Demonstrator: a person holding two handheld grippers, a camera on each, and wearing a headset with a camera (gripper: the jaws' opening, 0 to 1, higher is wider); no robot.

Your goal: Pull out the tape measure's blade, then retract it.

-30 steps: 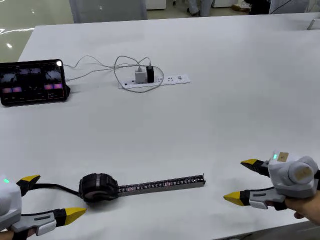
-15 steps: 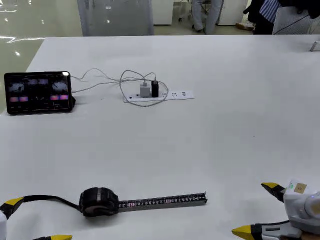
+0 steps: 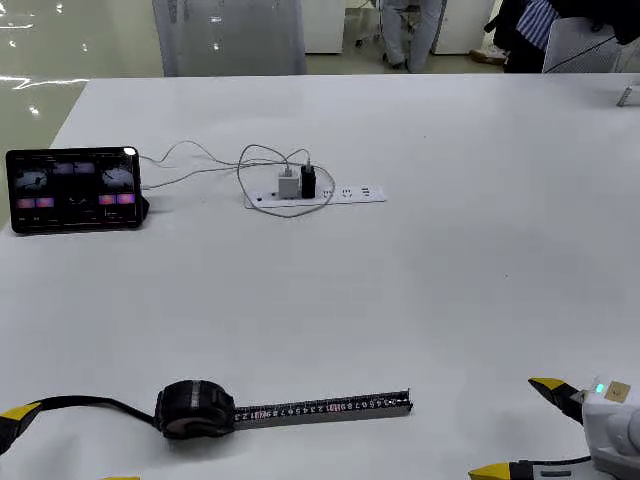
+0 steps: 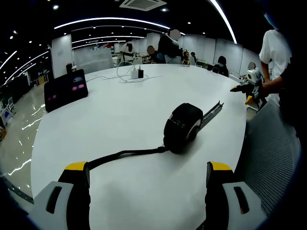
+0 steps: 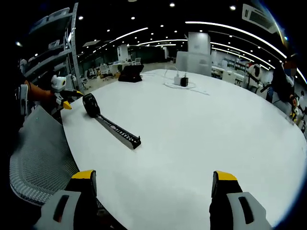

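Tape measure (image 3: 195, 408) at 7 o'clock, blade (image 3: 330, 406) out toward 3 o'clock; retract step pending. Left gripper (image 4: 147, 167), right gripper (image 5: 153, 176) both spread, empty. Next: steady it, feed blade home.

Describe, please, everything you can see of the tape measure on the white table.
The tape measure, round and black, rests on the white table near the front edge. Its dark blade, printed with pale numerals, lies partly pulled out, flat on the table, to the person's right. A black wrist strap trails left from it.
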